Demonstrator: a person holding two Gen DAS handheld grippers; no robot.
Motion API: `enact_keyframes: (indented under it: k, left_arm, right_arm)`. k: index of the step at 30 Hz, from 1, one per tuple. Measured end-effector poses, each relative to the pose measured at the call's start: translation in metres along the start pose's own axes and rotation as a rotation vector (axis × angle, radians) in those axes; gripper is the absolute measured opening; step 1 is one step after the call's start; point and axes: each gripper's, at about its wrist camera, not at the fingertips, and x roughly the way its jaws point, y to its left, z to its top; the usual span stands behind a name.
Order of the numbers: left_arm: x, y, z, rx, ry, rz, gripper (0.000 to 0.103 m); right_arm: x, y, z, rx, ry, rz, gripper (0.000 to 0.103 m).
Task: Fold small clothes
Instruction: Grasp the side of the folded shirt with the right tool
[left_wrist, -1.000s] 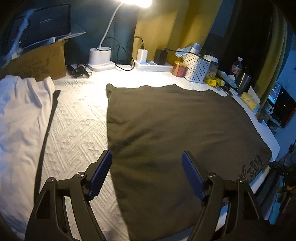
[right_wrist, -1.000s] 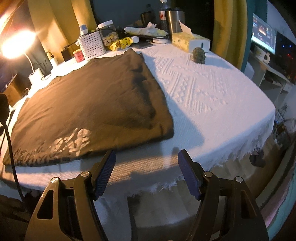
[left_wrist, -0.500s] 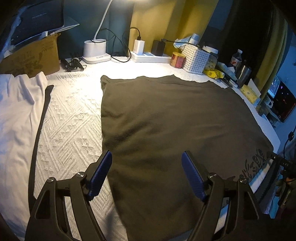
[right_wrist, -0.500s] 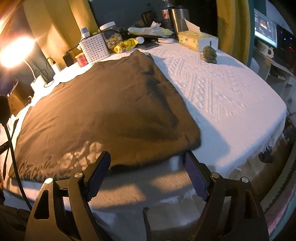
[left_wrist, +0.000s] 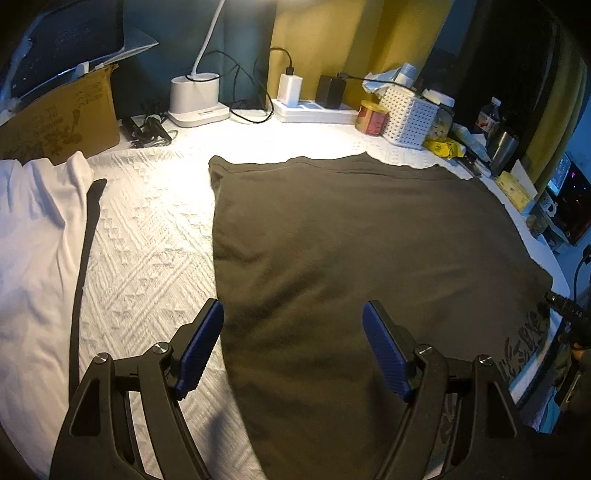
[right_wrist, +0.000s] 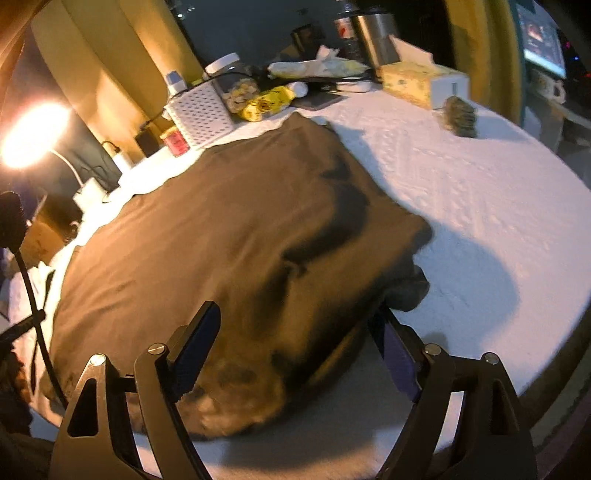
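A dark olive-brown garment (left_wrist: 351, 258) lies spread flat on the white textured tablecloth (left_wrist: 147, 236). My left gripper (left_wrist: 293, 343) hovers open over the garment's near left part, its left finger (left_wrist: 201, 347) just at the left edge of the cloth. In the right wrist view the same garment (right_wrist: 240, 229) fills the middle, with a pale print near its front edge. My right gripper (right_wrist: 295, 343) is open above the near right corner, the right finger (right_wrist: 397, 354) beside the corner's edge. Neither gripper's pads press on the cloth.
A white garment (left_wrist: 33, 258) lies at the far left beside a cardboard box (left_wrist: 55, 125). Along the back stand a lamp base (left_wrist: 195, 99), power strip (left_wrist: 314, 110), tin (left_wrist: 373, 118) and white basket (left_wrist: 413, 118). A tissue box (right_wrist: 417, 85) and small green object (right_wrist: 460, 116) sit back right.
Both grippers have moved forward over the table. The right one came from beyond the table's front edge to above the garment's near right corner. Both stayed open.
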Motion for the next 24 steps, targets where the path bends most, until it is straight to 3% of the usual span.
enact_keyframes:
  k: [2, 18, 21, 24]
  left_arm:
    - [0.004, 0.002, 0.002, 0.001, 0.013, 0.0, 0.077]
    - [0.026, 0.023, 0.027, -0.049, 0.042, 0.028, 0.077]
    - [0.029, 0.028, 0.031, -0.057, 0.043, 0.037, 0.077]
    - [0.032, 0.033, 0.036, -0.063, 0.044, 0.044, 0.077]
  right_arm:
    - [0.008, 0.005, 0.007, -0.011, 0.002, 0.007, 0.078]
    - [0.063, 0.014, 0.071, -0.006, 0.015, 0.082, 0.076]
    - [0.072, 0.021, 0.078, -0.033, 0.019, 0.078, 0.067]
    - [0.08, 0.025, 0.084, -0.044, 0.021, 0.063, 0.047]
